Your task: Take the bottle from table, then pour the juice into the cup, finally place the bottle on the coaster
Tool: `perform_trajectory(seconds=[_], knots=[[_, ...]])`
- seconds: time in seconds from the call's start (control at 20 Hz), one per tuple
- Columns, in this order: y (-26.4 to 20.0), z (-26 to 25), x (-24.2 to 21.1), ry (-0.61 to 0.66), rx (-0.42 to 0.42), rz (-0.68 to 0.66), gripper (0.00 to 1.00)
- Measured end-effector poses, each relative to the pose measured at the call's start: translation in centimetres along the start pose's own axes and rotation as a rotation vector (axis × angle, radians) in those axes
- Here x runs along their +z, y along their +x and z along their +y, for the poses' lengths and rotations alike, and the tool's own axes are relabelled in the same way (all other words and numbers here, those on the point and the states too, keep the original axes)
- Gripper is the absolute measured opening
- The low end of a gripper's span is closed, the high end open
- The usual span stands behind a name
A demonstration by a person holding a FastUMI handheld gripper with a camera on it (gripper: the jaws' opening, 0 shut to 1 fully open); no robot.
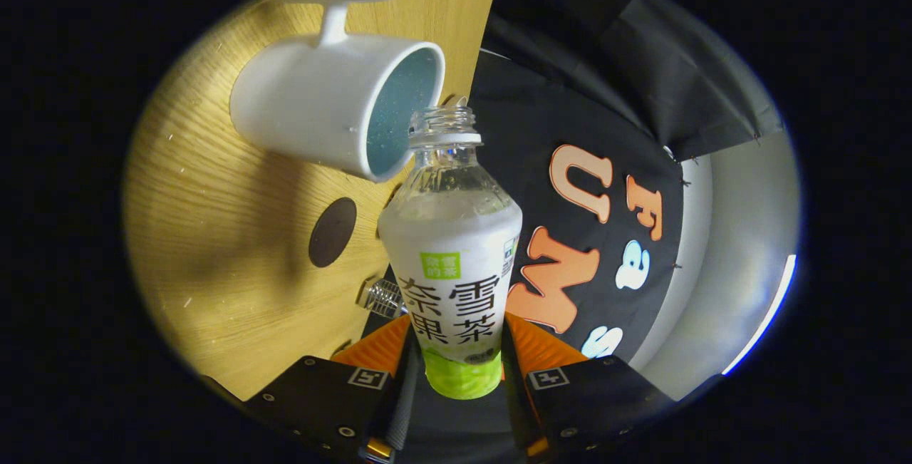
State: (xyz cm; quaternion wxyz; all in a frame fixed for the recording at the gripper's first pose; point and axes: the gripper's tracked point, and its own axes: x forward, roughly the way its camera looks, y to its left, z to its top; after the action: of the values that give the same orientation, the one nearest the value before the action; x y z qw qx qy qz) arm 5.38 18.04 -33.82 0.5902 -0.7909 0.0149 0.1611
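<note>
Coaster (332,232) is lying flat on the wooden table (214,257), dark and round, near the cup and well apart from the bottle mouth. You're tipping the whole rig sideways, so the white mug (335,111) is reading as lying over; its open mouth is facing the bottle neck, the open neck touching or just at the rim. Can't tell if liquid is flowing. A small ribbed metal part (381,298) is sitting just beside the fingers. You're holding the plastic tea bottle (452,250) between the fingers, gripper (456,350) clamped on its lower body, both fingers pressing the labelled part. Judgement: thin-wall plastic, light, will flex and squirt if squeezed hard; the sleeve label looks slick, so it may be slipping when tilted. The low grip is fine for setting it down; keep pressure moderate.
</note>
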Motion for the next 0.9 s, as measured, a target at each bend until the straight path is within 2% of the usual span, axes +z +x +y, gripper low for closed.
perform_trajectory(seconds=[0.1,0.35,0.45,0.6,0.9], knots=[[0.4,1.5,0.2,0.116,0.064,0.015,0.57],[0.2,4.8,0.8,0.542,0.273,0.08,0.57],[0.1,5.1,1.1,0.66,0.325,0.083,0.57],[0.6,4.8,1.3,0.82,0.348,0.106,0.57],[4.1,3.8,2.4,1.201,0.341,0.109,0.57]])
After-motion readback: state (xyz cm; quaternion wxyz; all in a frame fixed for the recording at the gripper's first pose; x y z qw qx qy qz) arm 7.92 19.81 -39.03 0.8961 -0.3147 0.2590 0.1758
